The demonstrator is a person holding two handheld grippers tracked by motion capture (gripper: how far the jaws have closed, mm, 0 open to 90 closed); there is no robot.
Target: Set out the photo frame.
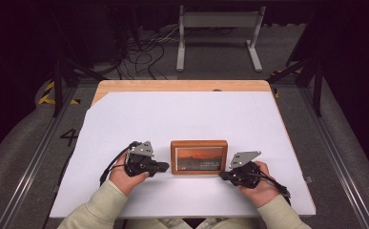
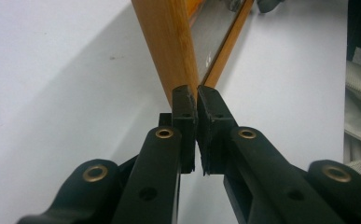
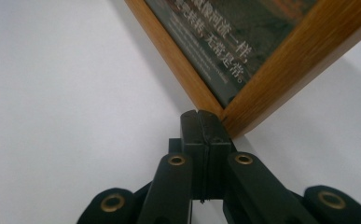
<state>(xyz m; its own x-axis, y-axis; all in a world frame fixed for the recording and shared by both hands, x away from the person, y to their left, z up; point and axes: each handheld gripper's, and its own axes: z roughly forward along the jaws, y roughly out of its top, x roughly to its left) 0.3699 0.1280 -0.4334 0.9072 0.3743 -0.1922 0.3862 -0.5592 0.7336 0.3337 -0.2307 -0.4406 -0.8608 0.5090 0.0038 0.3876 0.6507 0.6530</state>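
You've got the wooden picture frame [image 1: 199,157] sitting right between your two grippers, lying on the white sheet [image 1: 182,119] that covers most of the table.

Your left gripper [image 1: 162,167] is aimed at the frame's left side. In the left gripper view its jaws are nearly together, just a thin slit between the pads, and the tips are up against the frame's wooden edge [image 2: 166,46]. They don't seem to have hold of anything; the wood sits past the tips, not between them.

Your right gripper [image 1: 223,174] comes in at the frame's near right corner. In the right gripper view the jaws are pressed fully together with nothing between them, and the tips are just about touching that corner [image 3: 225,114]. You can see white printed characters on the dark picture under the glass there.

Past the sheet, a strip of bare wooden tabletop [image 1: 182,86] shows along the far edge. Beyond the table there's grey floor, a tangle of black cables [image 1: 144,52] and a white metal stand [image 1: 219,33], with the rest of the room dark.
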